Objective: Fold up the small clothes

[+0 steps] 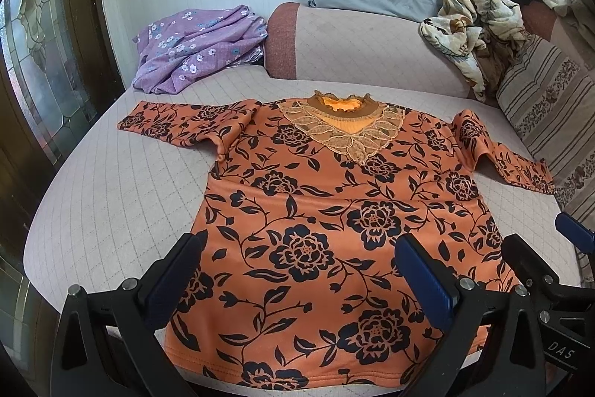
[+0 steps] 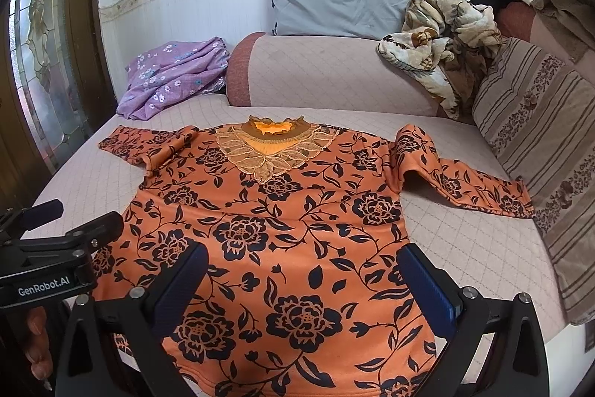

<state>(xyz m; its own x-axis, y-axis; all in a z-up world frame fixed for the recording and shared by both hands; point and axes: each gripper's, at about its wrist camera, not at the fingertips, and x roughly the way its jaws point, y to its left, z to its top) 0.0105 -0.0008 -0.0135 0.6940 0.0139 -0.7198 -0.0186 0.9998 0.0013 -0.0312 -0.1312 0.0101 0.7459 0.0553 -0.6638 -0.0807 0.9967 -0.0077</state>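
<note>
Orange floral top (image 1: 334, 218): flat on quilted bed (image 1: 111, 196), collar toward far cushions, hem nearest, sleeves out sideways. Left gripper (image 1: 297, 278) and right gripper (image 2: 301, 289): jaws wide, empty, above hem area. Right wrist view alone shows a person's fingers (image 2: 37, 341) beside left gripper's body

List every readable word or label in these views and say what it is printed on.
"GenRobot.AI": white print on the black body of the left gripper, seen in the right wrist view.
"DAS": white letters on the black body of the right gripper, cut off at the frame edge.
Nothing else is legible.
</note>
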